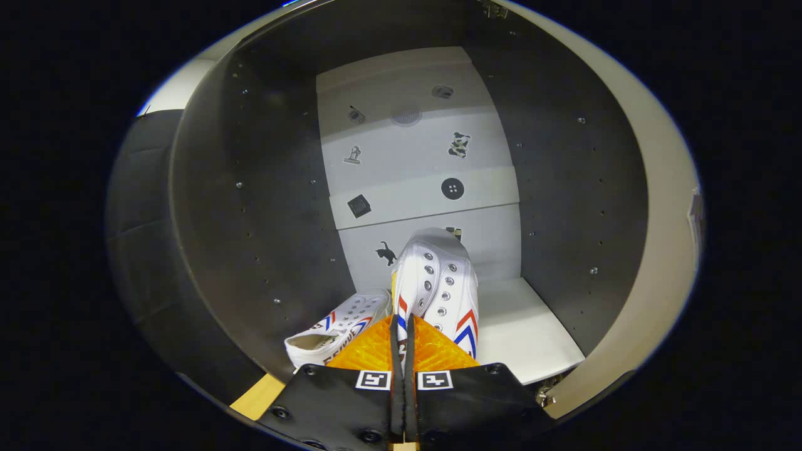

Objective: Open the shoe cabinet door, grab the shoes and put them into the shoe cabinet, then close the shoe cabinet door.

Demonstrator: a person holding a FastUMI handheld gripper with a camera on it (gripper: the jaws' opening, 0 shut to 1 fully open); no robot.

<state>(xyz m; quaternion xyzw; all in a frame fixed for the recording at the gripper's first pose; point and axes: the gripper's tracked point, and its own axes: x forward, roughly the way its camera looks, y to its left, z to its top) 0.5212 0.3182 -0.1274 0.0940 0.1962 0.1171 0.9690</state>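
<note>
Cabinet door standing open; gripper (401, 326) jaws pinching second sneaker (438, 282) inside shoe cabinet (250, 207), beside first sneaker (338, 326) lying on bottom shelf (532, 338); release, door closing remaining.

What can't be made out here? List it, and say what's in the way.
- Claw grip: fingers nearly closed around the upright white sneaker; its heel sits behind them, so contact is unclear.
- Second sneaker: lies on its side, partly behind the claw.
- Stickers on the cabinet back panel: too small to identify fully.
- Cabinet door: edge only.
</note>
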